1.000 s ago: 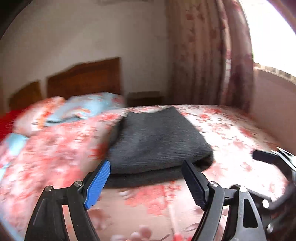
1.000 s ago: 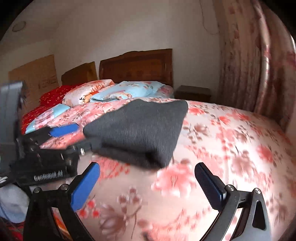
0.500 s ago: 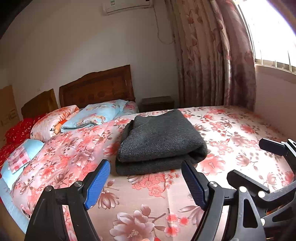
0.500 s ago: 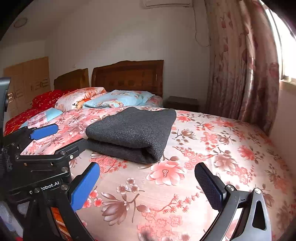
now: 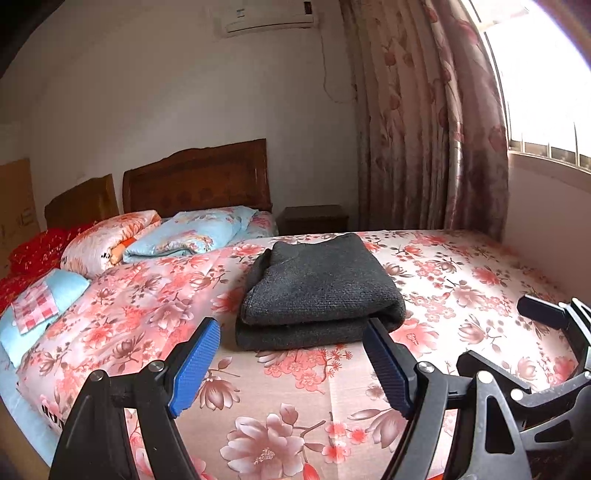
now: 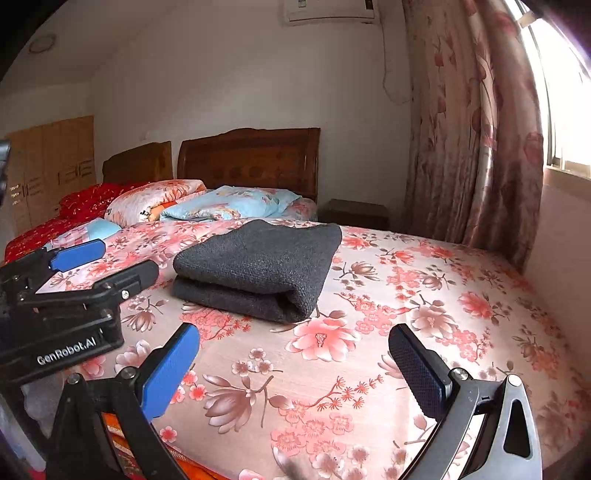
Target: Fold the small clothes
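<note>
Neatly folded, a dark grey knit garment (image 5: 317, 291) lies on a floral bedspread (image 5: 295, 406); left gripper (image 5: 295, 365) and right gripper (image 6: 295, 365) hover wide, empty.

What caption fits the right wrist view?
Folded gray sweater on floral bedspread, both grippers open and clear of it.

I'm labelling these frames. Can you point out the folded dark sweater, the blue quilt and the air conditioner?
folded dark sweater (image 5: 317, 284), left wrist view, top layer
blue quilt (image 6: 236, 205), right wrist view, middle of bundle
air conditioner (image 5: 269, 16), left wrist view, front panel
</note>
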A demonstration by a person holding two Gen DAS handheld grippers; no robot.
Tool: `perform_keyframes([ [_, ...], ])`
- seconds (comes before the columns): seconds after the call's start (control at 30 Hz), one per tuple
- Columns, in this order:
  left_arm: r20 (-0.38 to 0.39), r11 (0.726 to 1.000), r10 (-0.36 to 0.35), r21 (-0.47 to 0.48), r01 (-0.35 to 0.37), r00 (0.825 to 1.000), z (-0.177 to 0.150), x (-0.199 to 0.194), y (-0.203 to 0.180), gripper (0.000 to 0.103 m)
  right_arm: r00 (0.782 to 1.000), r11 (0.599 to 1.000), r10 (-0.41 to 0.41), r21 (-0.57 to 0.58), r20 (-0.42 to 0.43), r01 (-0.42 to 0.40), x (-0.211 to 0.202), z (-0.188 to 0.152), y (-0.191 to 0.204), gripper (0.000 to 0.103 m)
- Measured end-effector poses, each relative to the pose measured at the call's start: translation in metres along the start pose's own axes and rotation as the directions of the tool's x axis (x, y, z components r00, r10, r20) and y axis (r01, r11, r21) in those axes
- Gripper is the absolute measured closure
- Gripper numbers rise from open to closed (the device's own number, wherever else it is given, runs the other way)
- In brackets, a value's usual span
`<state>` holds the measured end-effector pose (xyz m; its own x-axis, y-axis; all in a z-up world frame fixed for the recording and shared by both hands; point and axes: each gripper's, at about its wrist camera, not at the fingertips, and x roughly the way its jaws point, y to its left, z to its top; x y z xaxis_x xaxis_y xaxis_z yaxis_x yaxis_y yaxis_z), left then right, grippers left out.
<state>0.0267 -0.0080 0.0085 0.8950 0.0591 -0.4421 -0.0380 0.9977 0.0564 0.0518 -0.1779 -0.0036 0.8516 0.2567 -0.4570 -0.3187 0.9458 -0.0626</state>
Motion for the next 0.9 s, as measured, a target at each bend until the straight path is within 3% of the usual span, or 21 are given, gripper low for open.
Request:
perform_keyframes([
  [0.9,-0.010,0.999,0.010,-0.036,-0.010,1.000,-0.005,0.000,0.012,0.022,1.000,1.000,0.015,0.008,-0.023,-0.015,0.002,-0.004,0.002,0.000],
])
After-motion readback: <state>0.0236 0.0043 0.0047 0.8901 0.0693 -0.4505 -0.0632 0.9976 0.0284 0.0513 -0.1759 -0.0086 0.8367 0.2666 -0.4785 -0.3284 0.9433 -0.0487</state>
